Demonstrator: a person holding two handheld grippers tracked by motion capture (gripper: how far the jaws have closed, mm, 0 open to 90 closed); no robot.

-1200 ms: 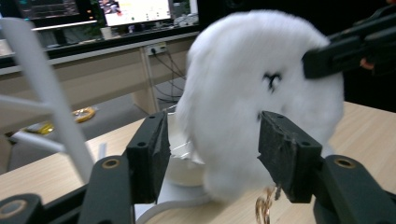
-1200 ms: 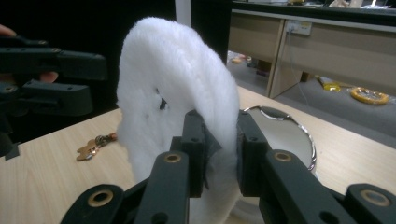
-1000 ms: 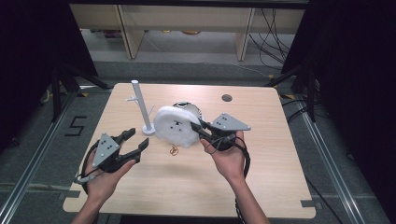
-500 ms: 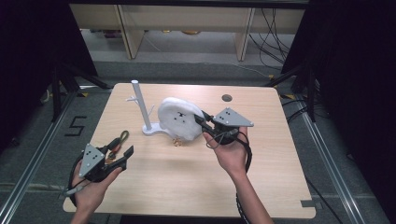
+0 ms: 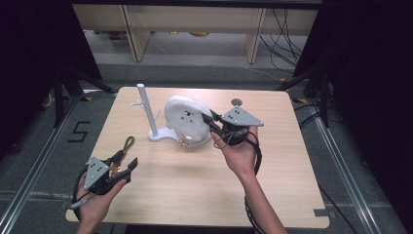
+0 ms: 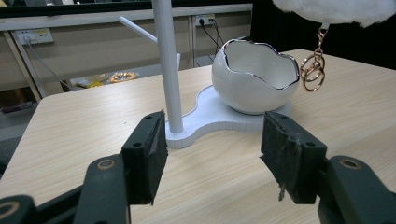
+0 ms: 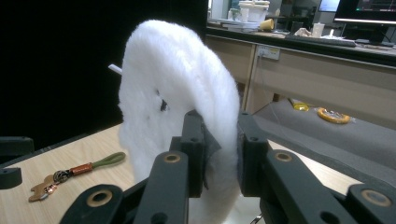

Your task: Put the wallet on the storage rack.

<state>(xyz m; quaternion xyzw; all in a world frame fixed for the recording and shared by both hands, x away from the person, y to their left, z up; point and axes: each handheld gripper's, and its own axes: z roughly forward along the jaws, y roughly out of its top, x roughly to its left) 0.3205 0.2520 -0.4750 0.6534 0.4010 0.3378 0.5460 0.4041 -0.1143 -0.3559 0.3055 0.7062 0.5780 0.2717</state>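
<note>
A white stand has a thin pole and an egg-shaped bowl on one base. Over the bowl hangs a white fluffy plush with gold rings dangling from it. My right gripper is shut on the plush's edge. Low at the table's near left, my left gripper is open, nothing between its pads, and faces the stand. A keychain with a green loop lies on the table just ahead of it.
A small dark round thing sits at the far edge of the wooden table. Shelving and cables stand beyond the table. Dark frame rails run along both sides.
My left hand has drawn back from the stand toward the near left corner and sunk lower, jaws still open. The right gripper keeps its hold on the plush, almost in place.
</note>
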